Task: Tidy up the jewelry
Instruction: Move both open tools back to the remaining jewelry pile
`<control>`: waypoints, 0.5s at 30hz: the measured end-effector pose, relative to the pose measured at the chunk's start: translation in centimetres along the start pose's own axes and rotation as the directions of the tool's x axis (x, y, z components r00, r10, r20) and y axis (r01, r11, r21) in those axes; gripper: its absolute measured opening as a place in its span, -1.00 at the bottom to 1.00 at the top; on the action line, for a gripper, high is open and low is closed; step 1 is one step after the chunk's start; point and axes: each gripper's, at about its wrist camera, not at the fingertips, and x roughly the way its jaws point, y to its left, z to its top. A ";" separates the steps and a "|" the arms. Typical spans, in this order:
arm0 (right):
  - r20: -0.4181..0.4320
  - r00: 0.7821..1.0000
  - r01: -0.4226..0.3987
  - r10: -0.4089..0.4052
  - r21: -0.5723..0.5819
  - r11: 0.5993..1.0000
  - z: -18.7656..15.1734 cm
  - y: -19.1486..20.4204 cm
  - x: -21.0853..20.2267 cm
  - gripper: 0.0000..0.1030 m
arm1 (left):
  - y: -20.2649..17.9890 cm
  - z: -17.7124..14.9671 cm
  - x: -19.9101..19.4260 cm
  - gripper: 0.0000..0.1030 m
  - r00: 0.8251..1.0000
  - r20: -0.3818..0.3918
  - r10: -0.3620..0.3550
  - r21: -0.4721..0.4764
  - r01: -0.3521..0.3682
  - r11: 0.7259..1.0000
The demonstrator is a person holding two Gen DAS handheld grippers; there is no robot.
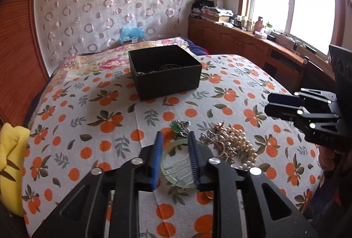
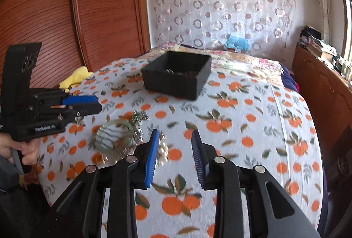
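A black open box point(image 1: 165, 72) with some jewelry inside stands on the orange-print bedspread; it also shows in the right wrist view point(image 2: 177, 77). My left gripper point(image 1: 175, 135) is open, its blue pads either side of a pale green bangle point(image 1: 176, 174) lying on the cloth. A green pendant on a chain point(image 1: 180, 127) lies just beyond its tips. A pearl necklace heap point(image 1: 238, 142) with gold pieces lies to the right. My right gripper point(image 2: 175, 133) is open and empty above the cloth, right of the blurred bangle point(image 2: 114, 135).
A yellow cloth point(image 1: 10, 163) lies at the bed's left edge. A wooden wardrobe point(image 2: 66, 18) stands left of the bed. A wooden cabinet point(image 1: 242, 40) with clutter runs under the window at right. A small gold ring point(image 1: 209, 195) lies near the bangle.
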 end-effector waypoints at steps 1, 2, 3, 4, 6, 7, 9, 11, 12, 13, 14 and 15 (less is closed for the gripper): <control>-0.010 1.000 0.004 -0.004 0.007 1.000 -0.5 -0.1 0.0 -0.35 | -0.3 -0.1 0.2 -0.49 1.000 -0.006 -0.007 0.005 0.007 1.000; -0.016 1.000 0.008 -0.008 0.010 1.000 -0.7 -0.1 0.1 -0.35 | -0.6 -0.2 0.4 -0.49 1.000 -0.010 -0.011 0.009 0.011 1.000; -0.023 1.000 0.013 -0.012 0.016 1.000 -1.2 -0.3 0.1 -0.34 | -0.9 -0.3 0.6 -0.49 1.000 -0.016 -0.018 0.013 0.019 1.000; -0.029 1.000 0.012 -0.012 0.018 1.000 -1.4 -0.3 0.2 -0.34 | -1.3 -0.3 0.8 -0.49 0.999 -0.021 -0.026 0.018 0.026 0.999; -0.041 0.999 0.014 -0.013 0.020 1.000 -1.9 -0.4 0.3 -0.33 | -2.1 -0.3 1.1 -0.48 0.999 -0.032 -0.040 0.029 0.041 0.999; -0.046 0.999 0.017 -0.016 0.019 1.000 -2.0 -0.4 0.3 -0.32 | -2.6 -0.3 1.3 -0.49 0.998 -0.037 -0.046 0.040 0.047 0.998; -0.057 0.998 0.018 -0.016 0.022 1.000 -2.3 -0.5 0.5 -0.31 | -3.3 -0.3 1.7 -0.49 0.997 -0.046 -0.055 0.052 0.057 0.997; -0.069 0.997 0.019 -0.017 0.029 0.999 -2.7 -0.6 0.7 -0.30 | -4.0 -0.3 2.1 -0.49 0.996 -0.059 -0.066 0.063 0.069 0.996; -0.074 0.997 0.019 -0.017 0.030 0.999 -2.9 -0.7 0.8 -0.30 | -4.3 -0.3 2.3 -0.49 0.996 -0.065 -0.068 0.070 0.073 0.995; -0.078 0.997 0.020 -0.017 0.030 0.999 -3.0 -0.7 0.9 -0.30 | -4.6 -0.3 2.5 -0.49 0.995 -0.070 -0.072 0.075 0.077 0.994; -0.082 0.996 0.019 -0.016 0.033 0.999 -3.2 -0.8 1.0 -0.30 | -4.9 -0.3 2.8 -0.49 0.994 -0.082 -0.076 0.078 0.082 0.994; -0.084 0.996 0.018 -0.015 0.034 0.999 -3.2 -0.8 1.1 -0.30 | -5.1 -0.3 3.1 -0.49 0.992 -0.090 -0.083 0.078 0.090 0.993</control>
